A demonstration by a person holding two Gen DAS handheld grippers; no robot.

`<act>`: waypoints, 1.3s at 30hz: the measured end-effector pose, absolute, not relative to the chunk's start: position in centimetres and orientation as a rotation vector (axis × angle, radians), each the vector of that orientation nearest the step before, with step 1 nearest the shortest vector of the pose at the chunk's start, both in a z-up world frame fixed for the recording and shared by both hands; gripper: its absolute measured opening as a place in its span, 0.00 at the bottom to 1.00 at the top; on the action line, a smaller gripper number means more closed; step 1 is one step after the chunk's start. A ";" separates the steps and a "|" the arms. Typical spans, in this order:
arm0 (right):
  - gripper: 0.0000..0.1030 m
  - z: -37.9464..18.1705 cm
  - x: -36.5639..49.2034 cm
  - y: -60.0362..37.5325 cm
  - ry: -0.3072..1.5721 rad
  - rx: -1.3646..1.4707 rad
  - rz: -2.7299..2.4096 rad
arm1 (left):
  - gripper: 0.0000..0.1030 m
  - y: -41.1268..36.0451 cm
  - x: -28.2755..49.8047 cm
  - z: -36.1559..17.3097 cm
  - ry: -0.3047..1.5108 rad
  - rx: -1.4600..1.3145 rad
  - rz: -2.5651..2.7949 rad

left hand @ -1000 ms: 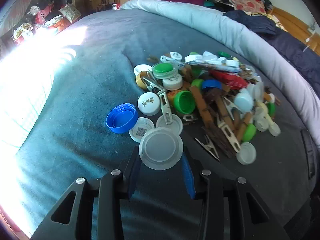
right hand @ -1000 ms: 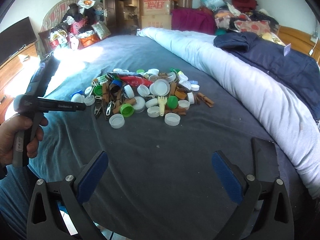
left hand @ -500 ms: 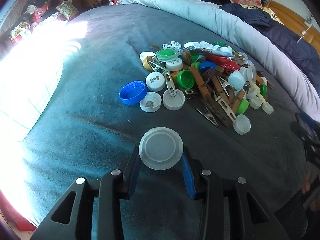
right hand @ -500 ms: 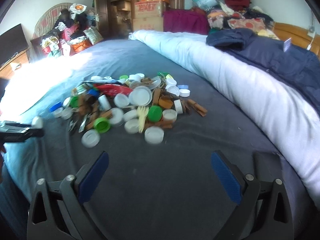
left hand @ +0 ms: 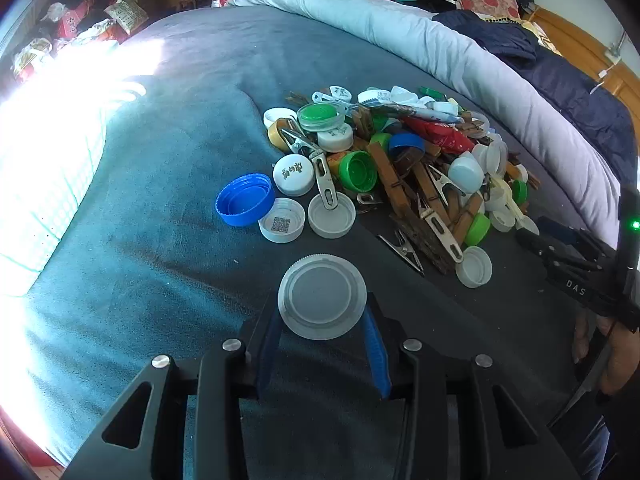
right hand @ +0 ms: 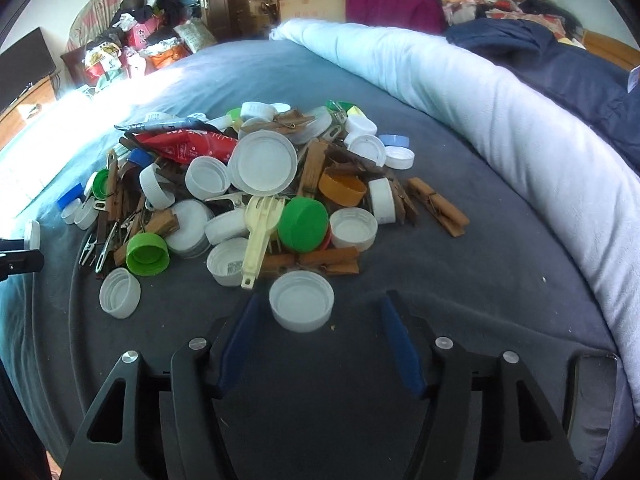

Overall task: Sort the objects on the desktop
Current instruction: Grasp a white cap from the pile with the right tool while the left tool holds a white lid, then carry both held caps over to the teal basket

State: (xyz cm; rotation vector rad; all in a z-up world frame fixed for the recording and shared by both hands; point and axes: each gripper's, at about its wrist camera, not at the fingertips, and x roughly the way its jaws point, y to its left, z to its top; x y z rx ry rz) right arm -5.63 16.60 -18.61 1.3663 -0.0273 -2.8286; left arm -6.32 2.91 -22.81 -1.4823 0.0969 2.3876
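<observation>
Two grippers are at work, each with its own risk. The left gripper point(left hand: 322, 320) is clamped on a wide, flat, pale grey plastic lid with a ribbed rim point(left hand: 322, 297), pinched only at its rear edge between the blue pads, most of the disc jutting forward past the fingertips. With so little of the rim held, the lid could likely pivot or pop out if the hand tilts or swings quickly, and drop onto the blue-grey blanket point(left hand: 160, 280) below.

The right gripper point(right hand: 320, 320) is spread wide, its fingers either side of a small white plastic bottle cap lying open side up point(right hand: 301, 306), which sits nearer the left finger than the right. Closing off-centre may shove the cap forward into the heap of caps, wooden clothespins and metal clips point(right hand: 260, 184) just ahead, or snag the cream plastic fork point(right hand: 258, 236) beside it. The soft blanket might also bunch under the fingers.
</observation>
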 end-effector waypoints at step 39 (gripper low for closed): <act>0.29 7.0 -10.8 -4.7 0.033 0.745 -2.732 | 0.39 -19.3 -5.7 -1.2 -0.121 -1.031 2.948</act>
